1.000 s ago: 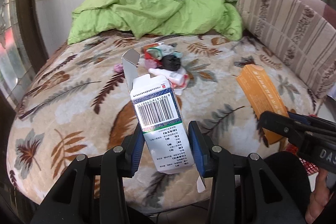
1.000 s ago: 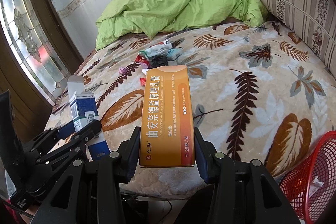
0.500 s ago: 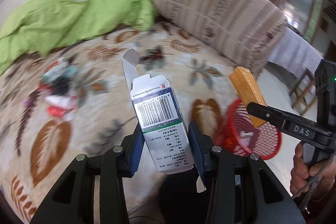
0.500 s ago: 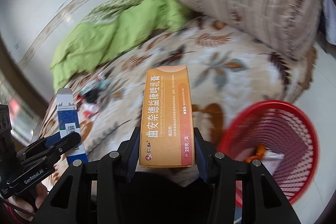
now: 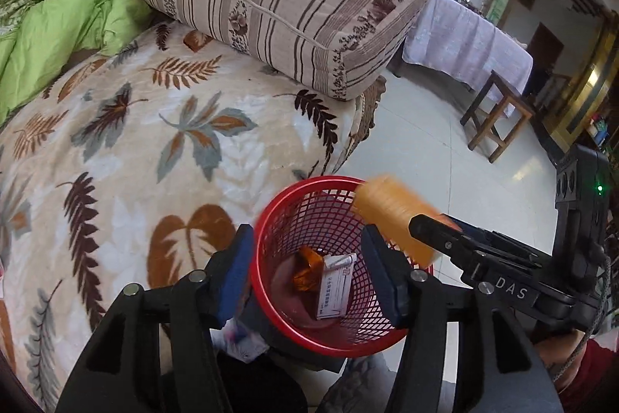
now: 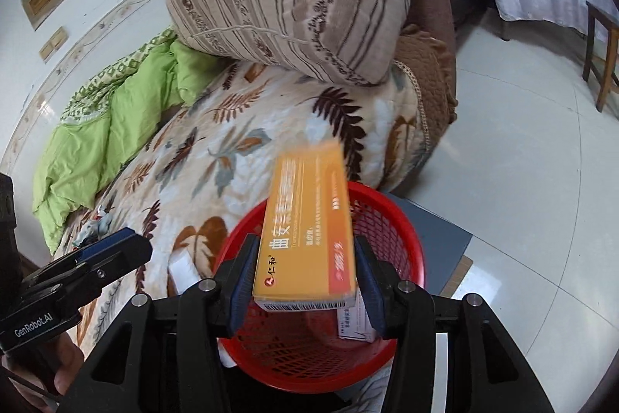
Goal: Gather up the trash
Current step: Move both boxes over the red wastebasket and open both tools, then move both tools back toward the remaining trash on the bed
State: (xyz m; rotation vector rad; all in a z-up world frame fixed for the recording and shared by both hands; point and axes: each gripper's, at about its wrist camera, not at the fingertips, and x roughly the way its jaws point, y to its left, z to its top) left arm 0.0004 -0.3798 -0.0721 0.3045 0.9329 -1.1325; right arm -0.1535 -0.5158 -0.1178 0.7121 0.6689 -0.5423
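Above the red basket (image 5: 267, 281), the left gripper (image 5: 309, 269) is standing empty — jaws just been opening, white box (image 5: 334, 287) lying inside. Right gripper (image 6: 303, 281) is clamping the orange box (image 6: 305, 239) over the basket; it's blurred, maybe slipping. Release squarely over the centre. Only the left view shows the basket's contents clearly — the right shows the bedspread (image 6: 216, 161) beside it.
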